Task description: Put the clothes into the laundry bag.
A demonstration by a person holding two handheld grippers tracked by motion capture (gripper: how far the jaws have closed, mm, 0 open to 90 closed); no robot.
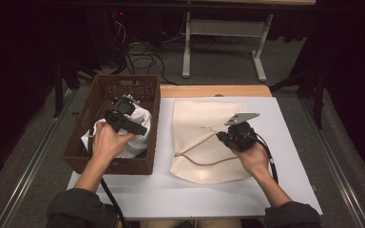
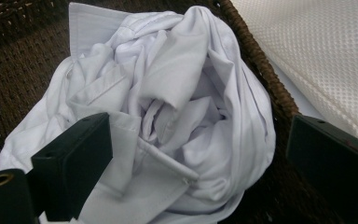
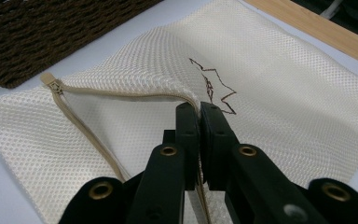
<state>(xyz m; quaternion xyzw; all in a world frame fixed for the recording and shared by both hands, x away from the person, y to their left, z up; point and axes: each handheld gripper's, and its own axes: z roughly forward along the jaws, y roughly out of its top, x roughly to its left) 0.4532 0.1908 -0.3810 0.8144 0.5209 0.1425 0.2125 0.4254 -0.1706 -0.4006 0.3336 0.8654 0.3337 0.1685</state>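
From the high view, the left claw (image 1: 132,105) hangs over the white shirt (image 1: 135,142) in the wicker basket (image 1: 151,95), while the right claw (image 1: 222,137) rests on the mesh bag (image 1: 204,114) on the desk (image 1: 285,156). The left gripper view shows its jaws spread wide around the shirt (image 2: 177,107), released. The right gripper view shows jaws clenched, grasping the bag's zipper edge (image 3: 135,95).

Dim room: grey floor (image 1: 218,61), white-legged table (image 1: 225,28) behind, tangled cables (image 1: 142,59).
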